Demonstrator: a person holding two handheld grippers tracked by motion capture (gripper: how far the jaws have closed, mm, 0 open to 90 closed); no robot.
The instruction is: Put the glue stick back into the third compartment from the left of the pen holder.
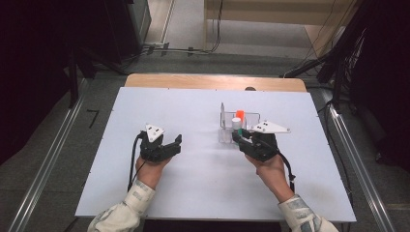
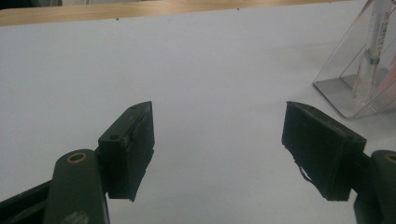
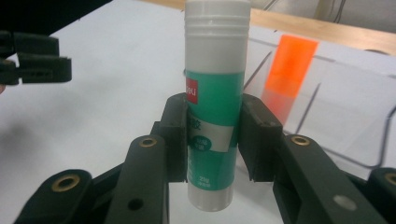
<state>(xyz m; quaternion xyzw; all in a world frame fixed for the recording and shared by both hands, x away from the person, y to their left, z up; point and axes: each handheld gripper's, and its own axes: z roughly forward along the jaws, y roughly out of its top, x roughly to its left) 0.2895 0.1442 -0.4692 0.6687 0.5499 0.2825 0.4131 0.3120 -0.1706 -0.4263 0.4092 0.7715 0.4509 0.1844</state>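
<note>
Glue stick, high view: white-capped, green-and-white plastic glue stick (image 1: 236, 124) stands upright in the right gripper (image 1: 240, 137), just in front of a clear plastic desk organiser (image 1: 251, 116) near the middle-right of the white table top (image 1: 203, 183).
Right gripper, high view: black two-jaw tool with a grey three-cornered plate, held in the person's right hand (image 1: 270, 169); its jaws point toward the organiser and clamp the stick.
Left gripper, high view: left gripper (image 1: 174, 144) sits on the left half of the table, well apart from the organiser, jaws spread with nothing between them.
Organiser contents, high view: an orange marker (image 1: 240, 116) stands inside, and a thin pen rises at its left wall.
Left gripper view: both black pads (image 2: 135, 149) stand wide over bare white surface; the organiser's corner is at the right edge, holding a slim translucent pen (image 2: 373, 51). A wooden table edge (image 2: 140, 11) runs along the top.
Right gripper view: jaws narrowed onto the stick's green label, one pad (image 3: 180, 140) on each side, pressing the tube; the stick's base hangs below the pads, off the table. The orange marker sits behind, to the right, inside the clear walls. The other gripper shows at the far left edge.
</note>
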